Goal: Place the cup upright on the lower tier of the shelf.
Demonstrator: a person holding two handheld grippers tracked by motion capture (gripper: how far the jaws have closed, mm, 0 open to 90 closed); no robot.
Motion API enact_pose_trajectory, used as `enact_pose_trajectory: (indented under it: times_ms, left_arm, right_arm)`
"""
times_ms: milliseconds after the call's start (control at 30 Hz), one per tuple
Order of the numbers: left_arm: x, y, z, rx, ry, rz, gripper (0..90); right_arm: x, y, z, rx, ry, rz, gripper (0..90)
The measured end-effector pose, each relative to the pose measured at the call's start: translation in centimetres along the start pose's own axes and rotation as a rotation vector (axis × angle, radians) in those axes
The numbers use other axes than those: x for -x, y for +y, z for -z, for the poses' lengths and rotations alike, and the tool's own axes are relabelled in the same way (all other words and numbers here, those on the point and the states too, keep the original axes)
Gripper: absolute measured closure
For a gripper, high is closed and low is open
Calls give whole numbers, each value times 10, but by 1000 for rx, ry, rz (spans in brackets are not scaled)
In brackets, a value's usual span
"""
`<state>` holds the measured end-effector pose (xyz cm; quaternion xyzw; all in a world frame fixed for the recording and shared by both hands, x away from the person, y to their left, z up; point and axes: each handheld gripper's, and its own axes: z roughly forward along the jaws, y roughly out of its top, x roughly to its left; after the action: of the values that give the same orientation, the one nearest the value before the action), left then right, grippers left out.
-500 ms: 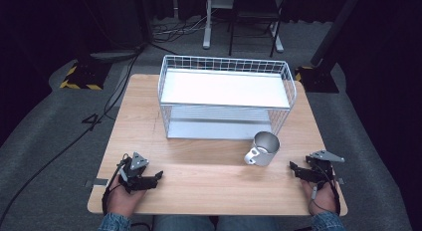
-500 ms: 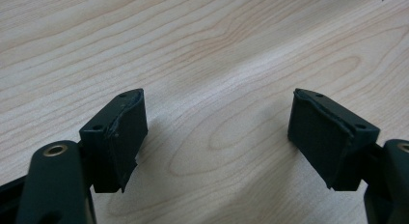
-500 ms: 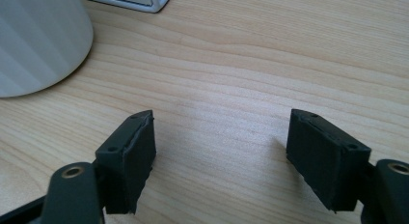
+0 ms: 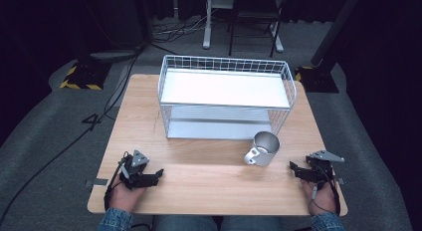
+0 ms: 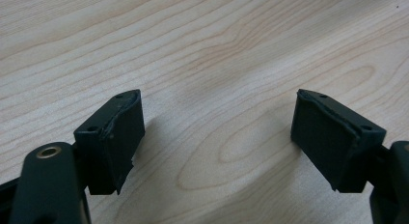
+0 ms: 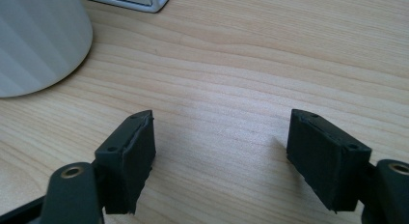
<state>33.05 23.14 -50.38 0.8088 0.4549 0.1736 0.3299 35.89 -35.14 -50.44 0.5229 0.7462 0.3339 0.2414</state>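
Left gripper [image 4: 157, 174] rests low on the table [image 4: 209, 183] near its front edge, jaws wide apart, nothing but bare wood grain between them in the left gripper view. Right gripper [image 4: 293, 170] likewise at the front right, jaws spread and empty.

Against half a second ago: no visible shift in either hand or in the cup. Judgement: work not yet begun; both hands parked.

Metal cup [image 4: 263, 148] stands just beyond and left of the right gripper, handle toward the person; its wall fills the right gripper view's upper left [image 6: 38, 40].

Farther back: white wire rack [image 4: 226, 94], both shelves bare. Likely destination.
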Motion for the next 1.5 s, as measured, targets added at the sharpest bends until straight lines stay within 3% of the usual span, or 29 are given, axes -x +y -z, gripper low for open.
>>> enact_pose_trajectory:
  times_ms: [133, 367, 433, 667, 767, 933, 1267, 1500]
  left_arm:
    - [0, 4, 1, -6, -9, 26, 205]
    - [3, 15, 11, 19, -42, 33, 187]
    - [3, 17, 12, 20, -90, 54, 187]
    - [7, 34, 22, 50, -160, 67, 209]
    - [14, 44, 25, 72, -196, 67, 230]
    - [27, 62, 25, 78, -199, 23, 236]
    - [55, 87, 27, 142, -247, 30, 255]
    - [77, 101, 18, 149, -251, -10, 274]
  right_arm:
    - [0, 0, 0, 0, 2, -1, 251]
    - [1, 1, -1, -2, 5, 4, 238]
    - [1, 1, -1, -2, 5, 4, 238]
    - [1, 1, -1, -2, 5, 5, 238]
    - [1, 1, -1, -2, 5, 5, 238]
    - [0, 1, -1, -2, 1, 3, 238]
    - [0, 1, -1, -1, 1, 5, 239]
    - [0, 1, -1, -1, 2, 5, 240]
